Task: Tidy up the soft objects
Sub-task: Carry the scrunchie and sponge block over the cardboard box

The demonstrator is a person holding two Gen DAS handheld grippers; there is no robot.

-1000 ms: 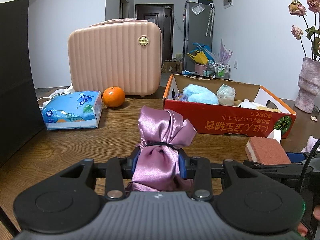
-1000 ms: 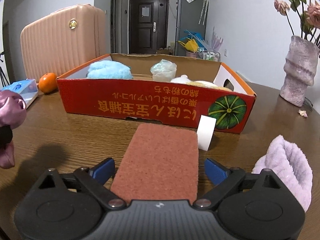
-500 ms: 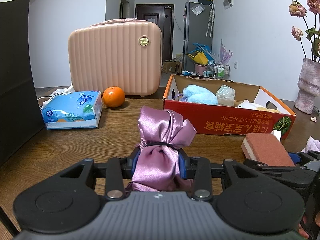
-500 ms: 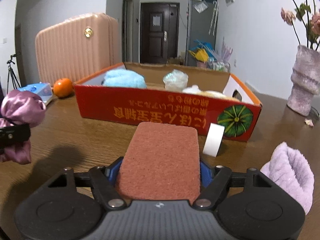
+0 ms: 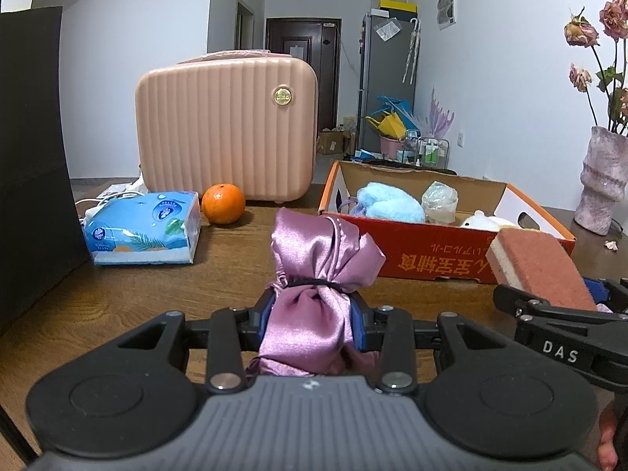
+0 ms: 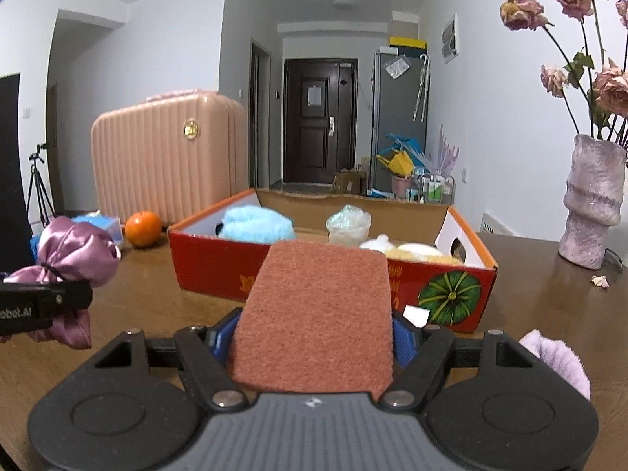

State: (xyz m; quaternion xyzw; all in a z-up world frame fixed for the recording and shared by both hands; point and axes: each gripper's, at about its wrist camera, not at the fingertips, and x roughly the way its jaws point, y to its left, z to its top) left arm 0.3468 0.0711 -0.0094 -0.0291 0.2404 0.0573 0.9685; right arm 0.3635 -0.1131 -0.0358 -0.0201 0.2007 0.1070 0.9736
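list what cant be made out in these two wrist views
- Left wrist view: the lower part of the pink satin tied pouch, hidden behind the left gripper body.
- Right wrist view: the red cardboard box front print, covered by the reddish-brown scouring sponge in the right gripper.
- Right wrist view: the fluffy lilac item, cut off by the gripper body; what it is stays unclear.

**Clearances and obstructions, table area**

Bare wooden table (image 5: 165,298) lies open between the tissue pack (image 5: 143,227), the orange (image 5: 223,209) and the red cardboard box (image 6: 314,271). The box's open top is partly occupied: blue plush (image 6: 257,224) at left, a plastic-wrapped item (image 6: 348,223) in the middle, pale soft items at right. The pink suitcase (image 5: 227,129) blocks the far left; a vase (image 6: 594,204) stands at right, well apart from the box. A dark panel (image 5: 29,157) walls the left edge.
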